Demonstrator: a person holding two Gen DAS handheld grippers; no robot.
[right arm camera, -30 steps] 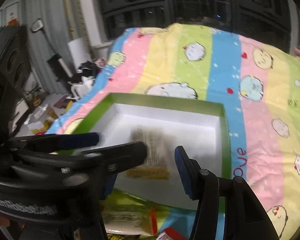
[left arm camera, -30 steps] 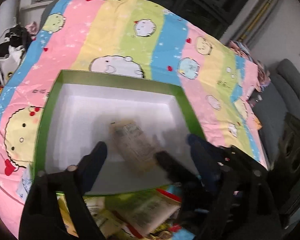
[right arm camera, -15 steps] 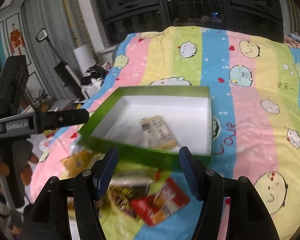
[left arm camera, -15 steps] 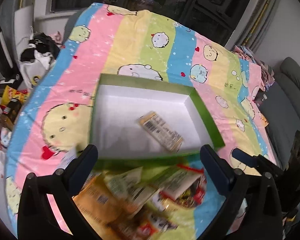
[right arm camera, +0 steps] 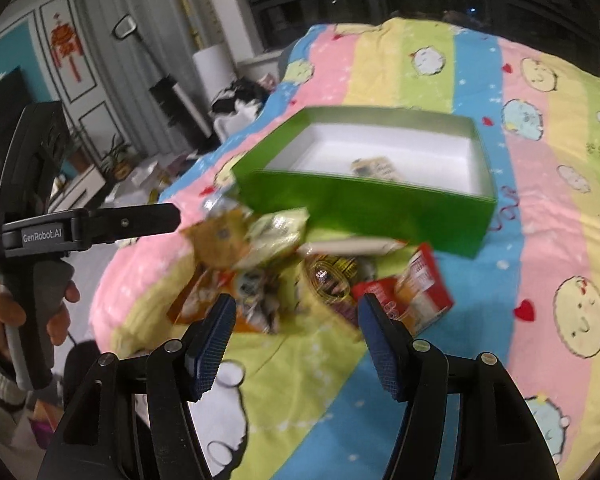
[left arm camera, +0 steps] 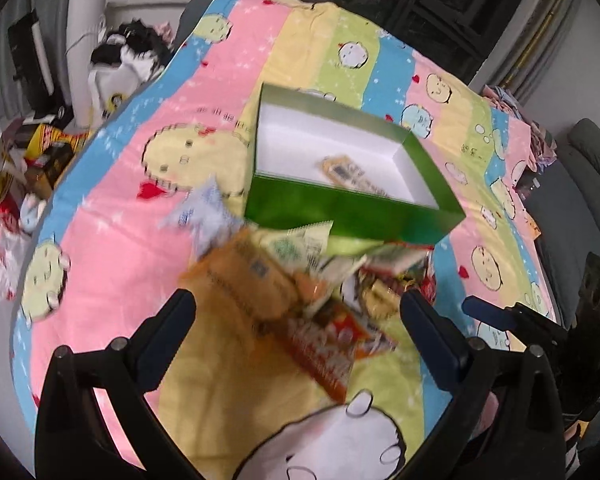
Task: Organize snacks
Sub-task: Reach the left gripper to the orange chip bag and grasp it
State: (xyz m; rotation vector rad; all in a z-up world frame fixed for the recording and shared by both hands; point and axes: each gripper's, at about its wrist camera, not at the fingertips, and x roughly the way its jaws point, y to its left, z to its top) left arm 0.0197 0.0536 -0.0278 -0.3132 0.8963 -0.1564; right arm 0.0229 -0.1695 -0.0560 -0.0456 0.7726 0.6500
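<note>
A green box [left arm camera: 340,212] with a white inside sits on the bed, and one tan snack packet [left arm camera: 346,170] lies flat in it. A loose pile of snack packets [left arm camera: 300,280] is heaped against the box's near wall. My left gripper [left arm camera: 296,304] hovers over the pile's near side, jaws wide open with nothing between them. In the right wrist view the box [right arm camera: 360,204] and the packet [right arm camera: 376,168] lie ahead, and my right gripper [right arm camera: 296,304] stands open just short of the pile [right arm camera: 328,276], holding nothing. One of the left gripper's fingers [right arm camera: 140,220] reaches in from the left, held by a hand [right arm camera: 4,312].
The bed wears a striped cartoon quilt [left arm camera: 140,240]. Bags and clothes clutter the floor on the left [left arm camera: 40,152]. A grey sofa [left arm camera: 588,184] stands to the right. A red packet [right arm camera: 416,292] lies at the pile's right edge.
Both grippers have drawn back from inside the box to the near side of the pile. The tan packet stays in the box. The left jaws have spread wider.
</note>
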